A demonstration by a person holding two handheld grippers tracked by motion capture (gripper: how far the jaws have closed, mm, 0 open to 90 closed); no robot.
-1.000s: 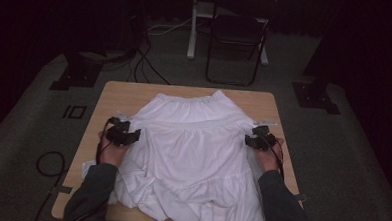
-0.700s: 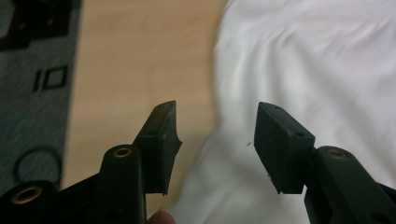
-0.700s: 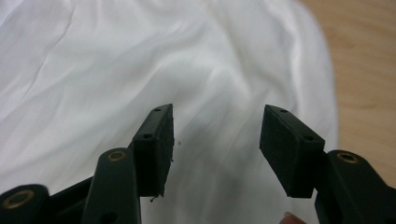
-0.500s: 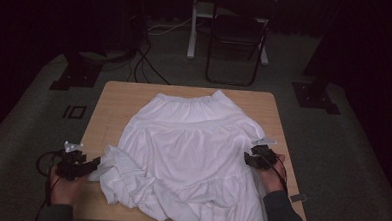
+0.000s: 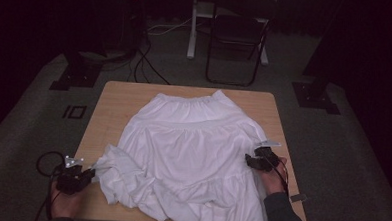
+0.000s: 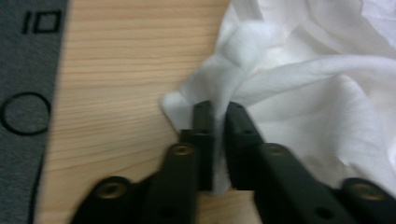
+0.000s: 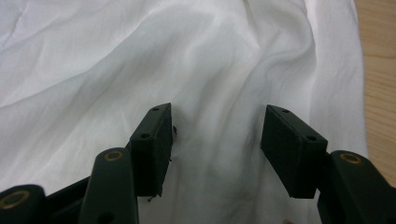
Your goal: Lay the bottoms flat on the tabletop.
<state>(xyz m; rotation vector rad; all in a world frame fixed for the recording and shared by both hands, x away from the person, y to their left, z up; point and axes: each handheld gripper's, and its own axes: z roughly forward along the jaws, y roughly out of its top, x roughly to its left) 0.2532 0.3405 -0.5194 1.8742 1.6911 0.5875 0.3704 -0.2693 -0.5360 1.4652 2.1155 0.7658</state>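
Note:
A white skirt [image 5: 192, 145] lies spread on the wooden table [image 5: 119, 99], waistband at the far side, hem bunched at the near edge. My left gripper [image 5: 88, 173] is at the table's near left edge; its jaws have just been closing and now pinch a corner of the skirt's hem [image 6: 219, 100] between the pads. My right gripper [image 5: 249, 160] rests over the skirt's right side. In the right gripper view [image 7: 217, 135] its jaws stand apart above smooth white cloth [image 7: 140, 60], nothing pinched.
A folding chair [image 5: 237, 37] stands beyond the table's far edge, with cables [image 5: 146, 63] and stand bases [image 5: 315, 93] on the grey floor. Bare table wood [image 6: 116, 70] shows left of the skirt. Black floor marks [image 6: 42, 21] lie beside the table.
My left gripper moved from the skirt's left side out to the table's near left edge and shut on the hem corner. The right gripper slid a little nearer along the skirt's right side.

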